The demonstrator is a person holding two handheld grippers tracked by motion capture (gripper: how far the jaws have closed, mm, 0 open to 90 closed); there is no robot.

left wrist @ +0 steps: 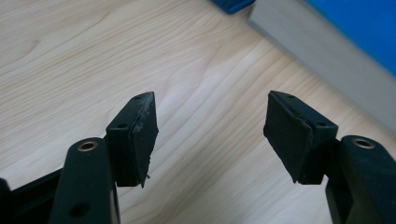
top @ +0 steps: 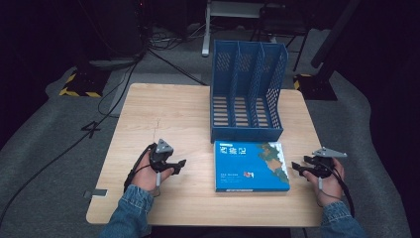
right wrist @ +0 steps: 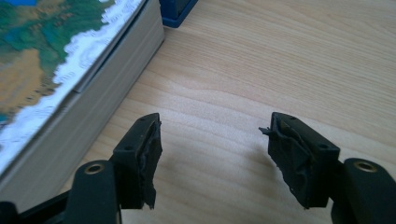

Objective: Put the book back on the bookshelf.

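two grippers beside a thick blue book with a map cover [top: 251, 166]
the left gripper [top: 179, 164] and the right gripper [top: 296, 167] both have their jaws apart, grasping nothing, above the light wooden table [top: 163, 114].

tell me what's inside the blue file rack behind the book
All three slots of the blue file rack look empty; slotted floor and back wall show through. The front lip hides the lowest front strip. The book lies flat before it.

Light wooden table [top: 163, 114] on grey carpet floor [top: 44, 134]; dark room; black cables [top: 119, 84] trailing behind.
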